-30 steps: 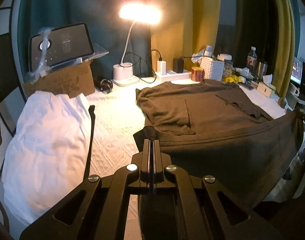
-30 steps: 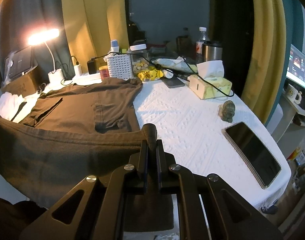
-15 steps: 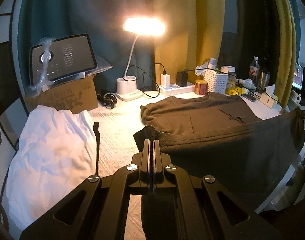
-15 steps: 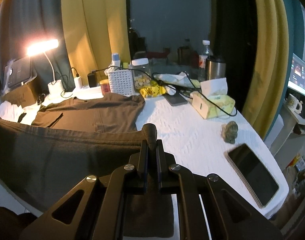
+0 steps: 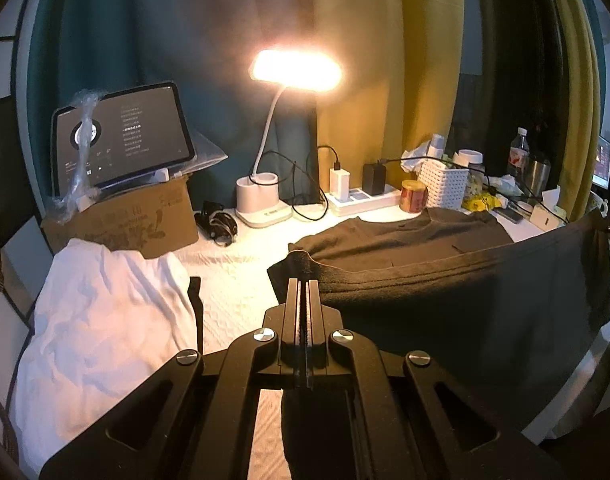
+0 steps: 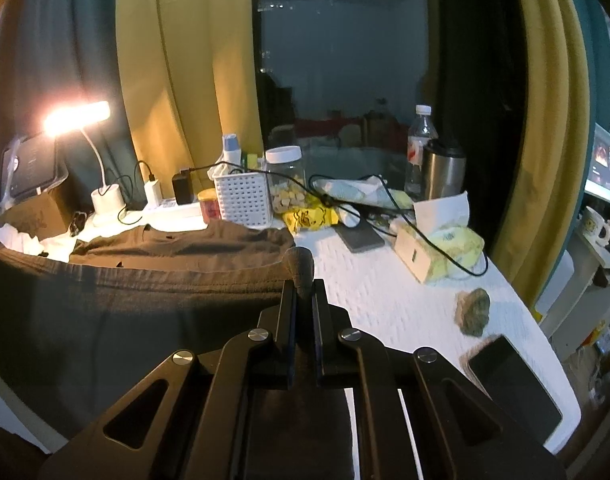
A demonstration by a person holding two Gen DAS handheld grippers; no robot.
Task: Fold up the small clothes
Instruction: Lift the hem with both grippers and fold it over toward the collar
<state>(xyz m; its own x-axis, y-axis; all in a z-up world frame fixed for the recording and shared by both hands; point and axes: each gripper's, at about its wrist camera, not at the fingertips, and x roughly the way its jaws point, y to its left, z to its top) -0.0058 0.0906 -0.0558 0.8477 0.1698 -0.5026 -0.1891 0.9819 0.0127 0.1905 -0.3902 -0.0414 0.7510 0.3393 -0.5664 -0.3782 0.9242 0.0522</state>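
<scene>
Both grippers are rising and carrying the near hem forward compared with a second ago, so less of the dark shirt (image 5: 405,236) is showing flat on the white table cover (image 5: 233,280). The left gripper (image 5: 302,282) is pinching one hem corner with its jaws fully closed; the right gripper (image 6: 304,286) is clamping the other corner, fabric bunching between its nearly closed jaws. The hem is stretching taut between them, the far half lying flat. Doing this well means keeping both corners level and laying the hem squarely onto the collar end.
</scene>
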